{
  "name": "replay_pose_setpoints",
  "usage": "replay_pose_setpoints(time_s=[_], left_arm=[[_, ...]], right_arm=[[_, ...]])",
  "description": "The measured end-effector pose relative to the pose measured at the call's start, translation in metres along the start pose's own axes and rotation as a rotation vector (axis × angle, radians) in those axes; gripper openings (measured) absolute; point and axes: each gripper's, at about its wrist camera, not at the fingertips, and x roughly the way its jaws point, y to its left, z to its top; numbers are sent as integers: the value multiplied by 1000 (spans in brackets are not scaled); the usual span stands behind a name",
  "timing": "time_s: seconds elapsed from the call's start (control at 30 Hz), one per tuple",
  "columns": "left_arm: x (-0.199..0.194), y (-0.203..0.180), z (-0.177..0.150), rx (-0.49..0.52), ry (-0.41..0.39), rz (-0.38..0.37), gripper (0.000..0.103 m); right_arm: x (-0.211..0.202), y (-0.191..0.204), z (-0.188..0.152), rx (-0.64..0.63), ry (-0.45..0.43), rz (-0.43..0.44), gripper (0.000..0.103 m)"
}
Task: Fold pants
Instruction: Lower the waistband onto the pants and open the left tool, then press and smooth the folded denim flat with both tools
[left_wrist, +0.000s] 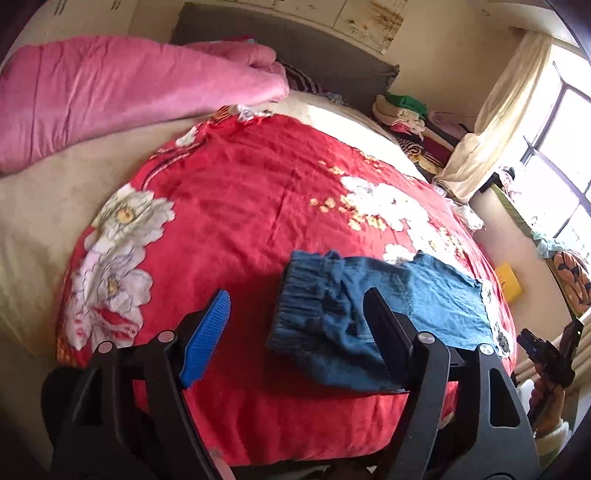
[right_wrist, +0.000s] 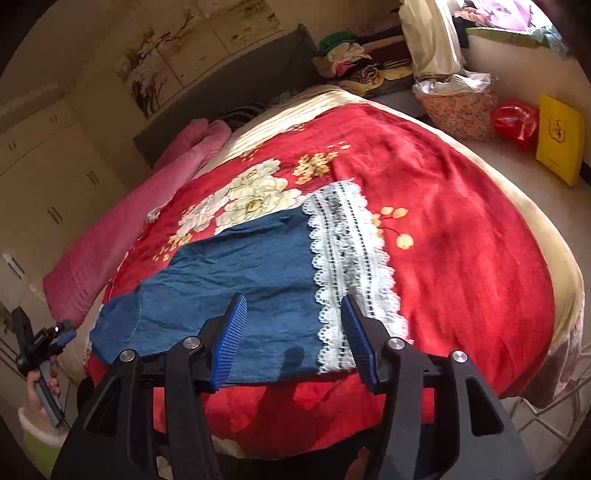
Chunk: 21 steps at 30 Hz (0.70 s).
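Note:
Blue denim pants (left_wrist: 369, 314) with a white lace hem (right_wrist: 351, 266) lie folded on the red flowered blanket (left_wrist: 240, 192) near the bed's front edge. The gathered waistband (left_wrist: 295, 295) is at the left end in the left wrist view. My left gripper (left_wrist: 295, 299) is open and empty, its jaws apart just above the waistband end. My right gripper (right_wrist: 293, 304) is open and empty, held just above the pants (right_wrist: 240, 277) beside the lace hem. Each gripper shows small in the other's view: the right one (left_wrist: 546, 354) and the left one (right_wrist: 40, 343).
A pink quilt (left_wrist: 129, 92) lies along the bed's far left. A grey headboard (left_wrist: 295, 44) stands behind. Piled clothes (right_wrist: 351, 62), a floral basket (right_wrist: 458, 107), a red bag (right_wrist: 517, 118) and a yellow bag (right_wrist: 557, 140) sit beside the bed. A window (left_wrist: 554, 147) is at right.

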Motion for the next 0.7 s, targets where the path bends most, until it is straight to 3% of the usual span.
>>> replay_pose_setpoints(time_s=[0.17, 0.3, 0.4, 0.5, 0.6, 0.7], left_arm=[[44, -64, 30, 82, 41, -169, 70], [102, -100, 29, 133, 164, -213, 70], [138, -107, 11, 181, 254, -153, 70], [157, -90, -18, 196, 346, -79, 67], [146, -87, -31, 233, 314, -74, 66], [140, -89, -31, 245, 311, -64, 66]], right_arm=[[40, 51, 10, -92, 66, 82, 53], [69, 83, 17, -138, 124, 120, 53], [86, 100, 20, -181, 157, 134, 53], [104, 113, 27, -199, 189, 166, 53], [127, 130, 37, -230, 219, 186, 53], [158, 153, 45, -206, 286, 263, 53]])
